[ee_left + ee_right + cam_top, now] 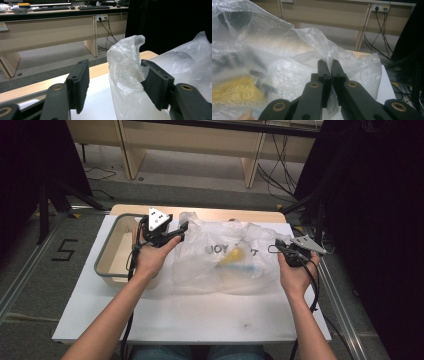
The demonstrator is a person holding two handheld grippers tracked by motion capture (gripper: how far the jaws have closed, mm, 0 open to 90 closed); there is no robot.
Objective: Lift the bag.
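A clear plastic bag (200, 265) with dark lettering lies crumpled across the middle of the white table top (200, 315). A yellow object (231, 255) with a blue part shows through it. My left gripper (181, 231) hovers at the bag's left upper corner. In the left gripper view the left gripper (115, 75) stands open, and a raised flap of the bag (125, 65) sits between the jaws, lying against the right pad. My right gripper (278, 246) is at the bag's right edge. In the right gripper view the right gripper (327, 62) is shut on a fold of the bag (287, 50), and the yellow object (234, 92) shows blurred.
A grey-rimmed beige bin (107, 245) stands at the table's left, just beside my left hand. Wooden desks (200, 140) and cables on the floor lie beyond the table's far edge. Dark equipment stands at the right.
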